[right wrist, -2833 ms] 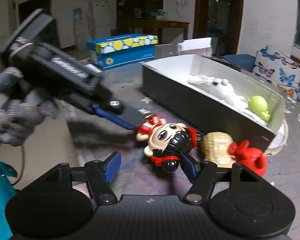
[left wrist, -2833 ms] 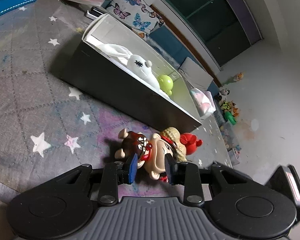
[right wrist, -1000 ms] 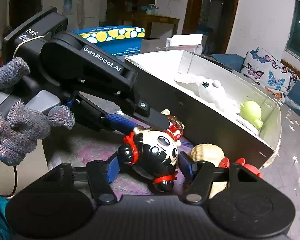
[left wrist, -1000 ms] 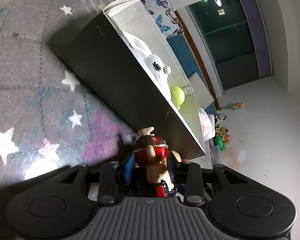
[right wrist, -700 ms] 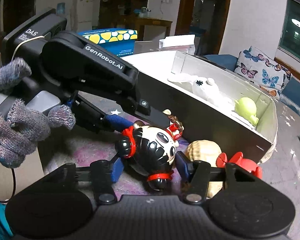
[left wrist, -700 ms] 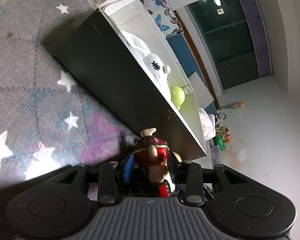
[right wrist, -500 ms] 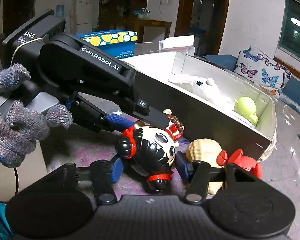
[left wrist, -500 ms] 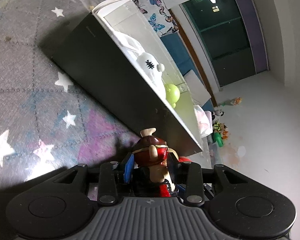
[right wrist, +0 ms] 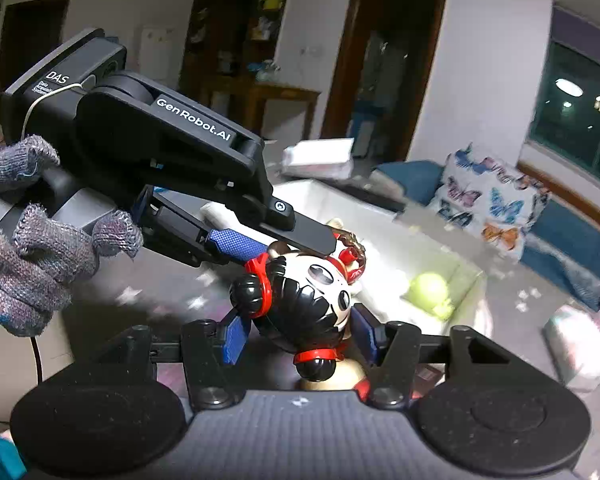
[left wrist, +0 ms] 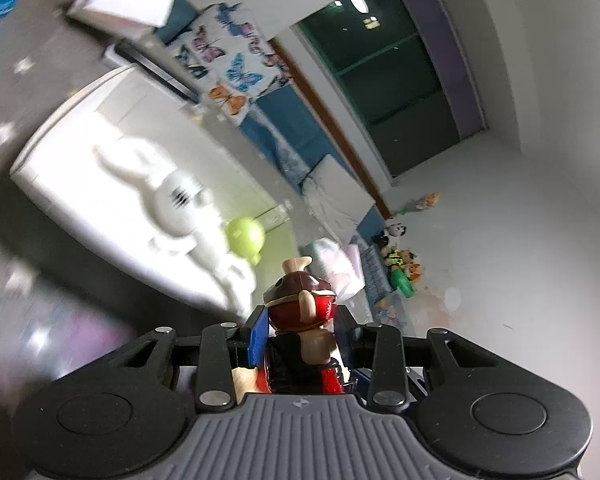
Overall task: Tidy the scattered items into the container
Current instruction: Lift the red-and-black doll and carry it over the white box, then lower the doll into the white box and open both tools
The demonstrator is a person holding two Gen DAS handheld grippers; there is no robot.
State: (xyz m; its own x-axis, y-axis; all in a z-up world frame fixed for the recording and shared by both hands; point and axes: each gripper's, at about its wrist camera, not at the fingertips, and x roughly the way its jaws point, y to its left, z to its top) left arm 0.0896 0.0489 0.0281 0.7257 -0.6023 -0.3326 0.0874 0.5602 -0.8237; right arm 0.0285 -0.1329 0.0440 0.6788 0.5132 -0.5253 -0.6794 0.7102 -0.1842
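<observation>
while both grippers tilt over the box (left wrist: 52, 148), their jaws pinch one doll (right wrist: 308, 300).

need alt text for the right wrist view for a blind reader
The right hand-held gripper clamps a black-haired doll while the left hand-held gripper, held in a gloved hand, grips a figure beside it. Behind, a white box holds a green toy.

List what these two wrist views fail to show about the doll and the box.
- Left wrist view: the doll's face and lower body, hidden by the left gripper.
- Left wrist view: the box and white plush, motion-blurred.
- Right wrist view: the doll's feet, hidden behind its head and the right gripper.
</observation>
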